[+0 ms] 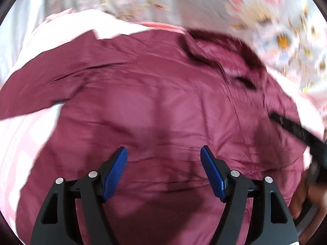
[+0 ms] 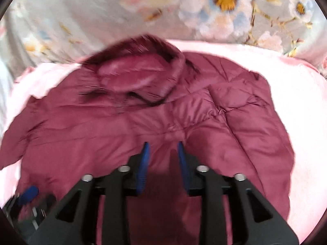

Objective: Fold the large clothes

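Both tongs hover empty over a maroon padded jacket spread on a pink sheet: left gripper spread wide, right gripper parted narrowly, nothing pinched. Hood points toward a floral quilt, apparently flattened for folding.

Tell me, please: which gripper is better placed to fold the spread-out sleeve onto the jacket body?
Probably the left gripper: the spread sleeve lies to its left. The right gripper hangs over the jacket nearer its other side. Both are open and empty.
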Motion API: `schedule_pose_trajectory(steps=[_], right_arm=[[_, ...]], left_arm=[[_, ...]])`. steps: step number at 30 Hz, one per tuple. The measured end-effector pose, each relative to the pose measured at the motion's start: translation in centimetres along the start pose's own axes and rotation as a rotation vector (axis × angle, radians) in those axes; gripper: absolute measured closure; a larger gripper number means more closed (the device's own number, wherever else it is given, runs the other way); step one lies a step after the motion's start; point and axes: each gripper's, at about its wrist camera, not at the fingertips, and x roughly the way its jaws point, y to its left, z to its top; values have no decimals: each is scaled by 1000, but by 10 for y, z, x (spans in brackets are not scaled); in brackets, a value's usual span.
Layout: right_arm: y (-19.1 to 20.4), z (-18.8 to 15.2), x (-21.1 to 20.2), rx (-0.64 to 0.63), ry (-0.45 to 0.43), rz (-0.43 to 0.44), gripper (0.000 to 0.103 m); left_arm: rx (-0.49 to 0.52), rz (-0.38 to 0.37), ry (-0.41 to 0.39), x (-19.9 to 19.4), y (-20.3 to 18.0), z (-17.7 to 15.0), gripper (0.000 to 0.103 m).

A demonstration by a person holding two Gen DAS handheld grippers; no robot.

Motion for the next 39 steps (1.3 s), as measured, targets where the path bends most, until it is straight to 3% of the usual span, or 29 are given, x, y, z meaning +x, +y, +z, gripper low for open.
schedule_pose_trajectory(steps=[2, 7, 12, 15, 17, 21, 22, 23, 24, 25, 27, 30, 34, 39], right_arm=[[11, -13, -22, -35, -21, 10, 56], [27, -50, -59, -55, -27, 49, 46], [37, -82, -72, -39, 14, 87, 44], [42, -94, -77, -47, 34, 95, 43], [46, -101, -81, -52, 37, 89, 42], [49, -109, -86, -35, 52, 101, 40], [50, -110, -86, -35, 52, 101, 40], [51, -111, -88, -36, 52, 101, 40], [51, -112, -89, -37, 51, 98, 40], [50, -113, -90, -37, 49, 95, 39], [47, -113, -93, -31, 46, 87, 39], [39, -114, -98, -8, 39, 79, 39], [30, -115, -101, 13, 38, 70, 39], [16, -115, -108, 41, 21, 57, 39]], left_arm=[[-57, 11, -28, -17, 32, 5, 27], [-229, 121, -51, -35, 132, 18, 26], [-508, 243, -53, -41, 261, 22, 26], [-646, 284, -71, -44, 319, 22, 26], [-732, 307, -97, -46, 353, 24, 26], [-811, 288, -69, -31, 386, 32, 31], [-805, 292, -71, -31, 386, 34, 40], [-777, 296, -70, -28, 381, 42, 65], [-756, 286, -58, -25, 377, 49, 79], [-728, 269, -42, -22, 369, 58, 103], [-674, 258, -63, -30, 356, 69, 103], [-507, 233, -144, -54, 298, 103, 103], [-233, 94, -235, -91, 172, 140, 103], [72, -84, -256, -112, 9, 130, 103]])
